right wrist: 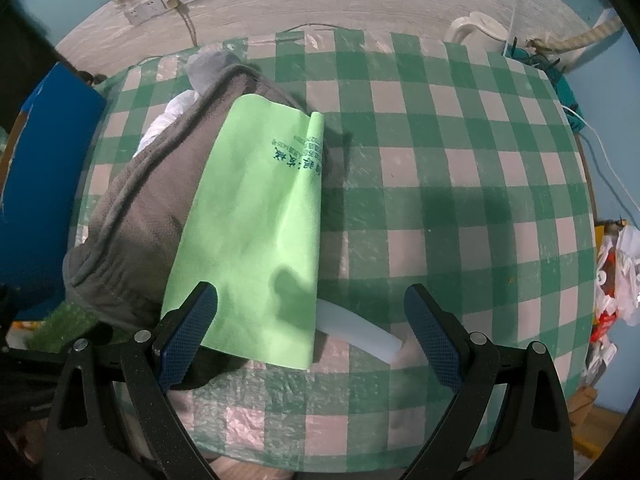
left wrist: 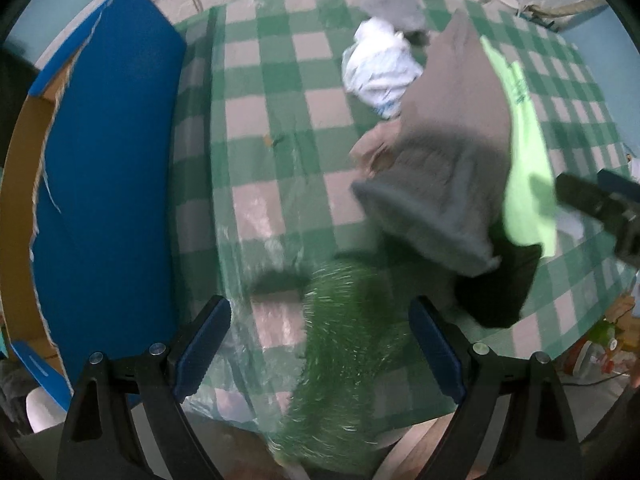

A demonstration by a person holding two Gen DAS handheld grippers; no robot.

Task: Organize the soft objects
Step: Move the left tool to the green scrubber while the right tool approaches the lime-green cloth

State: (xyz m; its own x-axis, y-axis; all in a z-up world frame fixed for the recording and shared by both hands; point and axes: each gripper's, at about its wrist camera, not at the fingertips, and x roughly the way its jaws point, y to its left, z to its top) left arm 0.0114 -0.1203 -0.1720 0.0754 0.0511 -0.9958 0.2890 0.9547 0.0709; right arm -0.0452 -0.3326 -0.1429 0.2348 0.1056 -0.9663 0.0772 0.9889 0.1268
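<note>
My left gripper (left wrist: 320, 344) had its jaws wide apart and held nothing. Between them, close in, a green tinsel-like fuzzy thing (left wrist: 344, 360) lay over the near edge of the worktop (left wrist: 276, 92), blurred in the left wrist view. Ahead and to the right of those jaws sat the pile: a grey fleece cloth (left wrist: 436, 168) on top, a light green cloth (left wrist: 528, 168) draped over its right side, something black (left wrist: 504, 284) beneath its near corner. Beyond the pile lay a crumpled white cloth (left wrist: 380, 68) and, further still, a small grey bundle (left wrist: 396, 6). A pinkish-beige piece (left wrist: 376, 144) showed at the left foot of the pile. Far to the left of the jaws stood a blue cardboard box (left wrist: 108, 168), its flap raised.

My right gripper (right wrist: 312, 312) was likewise spread wide with nothing gripped. The light green cloth (right wrist: 256, 232) lay ahead of its left finger, the cloth's near edge reaching down between the jaws; I could not tell whether the finger touched it. The grey fleece cloth (right wrist: 144, 208) lay under it to the left. A pale white strip (right wrist: 356, 328) rested flat on the checked worktop (right wrist: 460, 184) between the jaws. Far ahead and to the right stood a white kettle (right wrist: 480, 28) at the worktop's back edge.
</note>
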